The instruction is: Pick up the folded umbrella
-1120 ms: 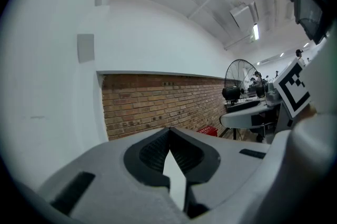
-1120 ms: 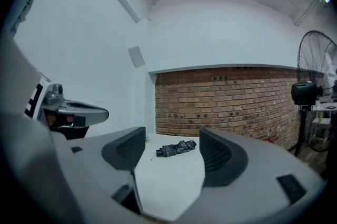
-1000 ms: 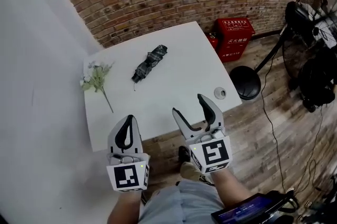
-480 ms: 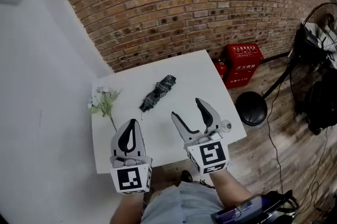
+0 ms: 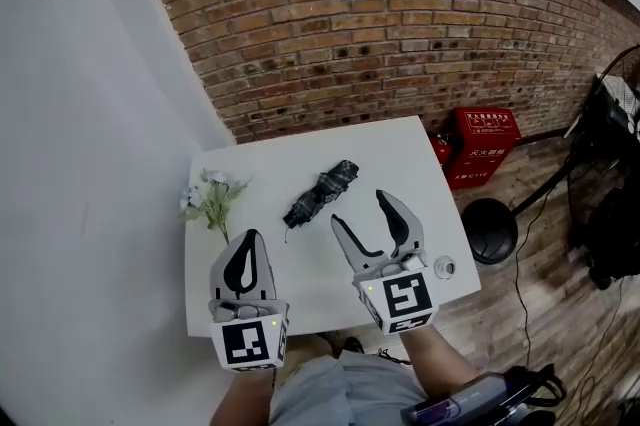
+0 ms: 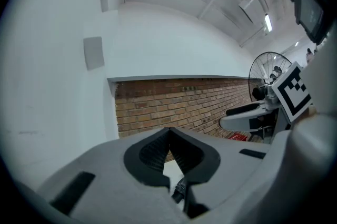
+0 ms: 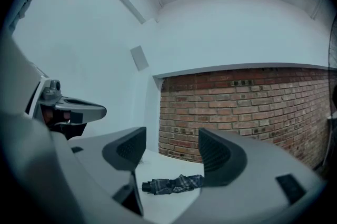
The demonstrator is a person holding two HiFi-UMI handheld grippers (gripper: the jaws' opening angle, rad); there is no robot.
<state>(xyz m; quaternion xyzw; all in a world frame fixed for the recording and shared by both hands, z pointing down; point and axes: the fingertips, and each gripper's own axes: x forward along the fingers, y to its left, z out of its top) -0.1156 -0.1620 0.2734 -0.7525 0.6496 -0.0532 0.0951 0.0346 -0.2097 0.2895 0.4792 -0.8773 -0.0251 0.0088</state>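
Showing flowers (image 5: 212, 199): head view alone | folded umbrella (image 5: 320, 194): right gripper view too

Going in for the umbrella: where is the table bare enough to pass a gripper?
Bare: the table right of the folded umbrella up to the far corner, and the near strip between the left gripper and right gripper. Taken: flower sprig on the left edge; a small round object by the near right corner.

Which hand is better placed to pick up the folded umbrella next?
Right. The right tongs stand open, aimed at the folded umbrella just ahead; the left tongs are shut, off toward the flower sprig.
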